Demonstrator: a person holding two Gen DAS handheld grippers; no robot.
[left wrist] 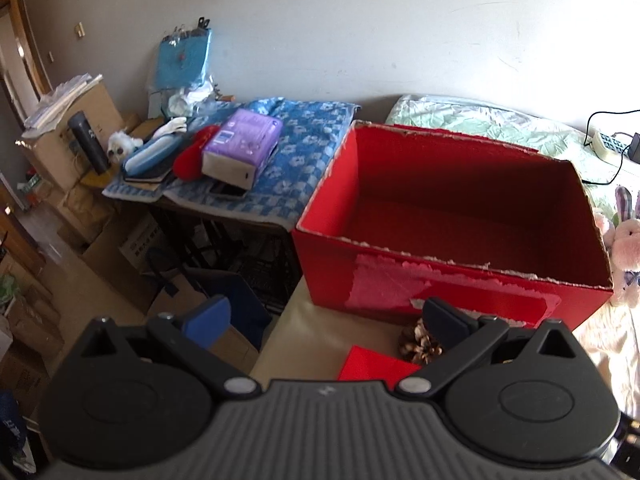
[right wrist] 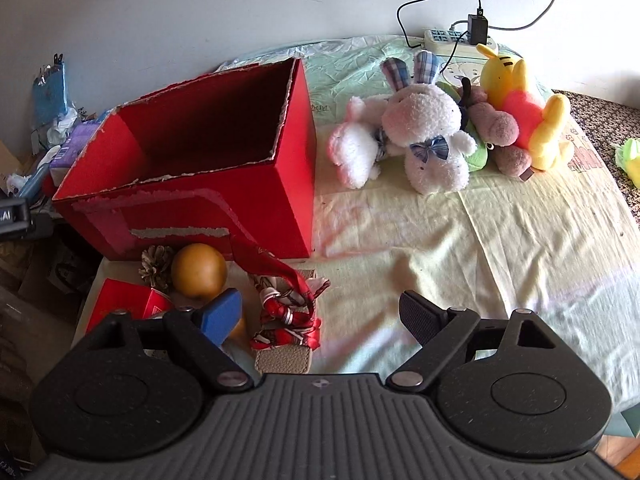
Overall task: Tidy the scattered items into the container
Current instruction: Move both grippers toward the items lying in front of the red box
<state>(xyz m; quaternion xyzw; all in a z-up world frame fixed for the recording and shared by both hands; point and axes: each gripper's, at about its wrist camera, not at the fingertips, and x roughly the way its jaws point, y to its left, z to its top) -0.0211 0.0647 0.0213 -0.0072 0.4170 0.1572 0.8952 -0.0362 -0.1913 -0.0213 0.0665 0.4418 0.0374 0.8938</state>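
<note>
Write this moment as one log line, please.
left hand-held gripper open, empty | right hand-held gripper open, empty | red box empty | pear, pine cone, scarf outside box

Spread right tongs (right wrist: 322, 314) over scarf (right wrist: 286, 304), pear (right wrist: 199, 270) beside red box (right wrist: 192, 200).

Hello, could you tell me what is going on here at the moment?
A person is tidying loose items on a bed into the red box, a claw in each hand. Both the left claw and the right claw are open and hold nothing. The box looks empty. In front of it lie a pinecone, a round brown fruit and a red patterned scarf; plush toys sit beside the box.
</note>
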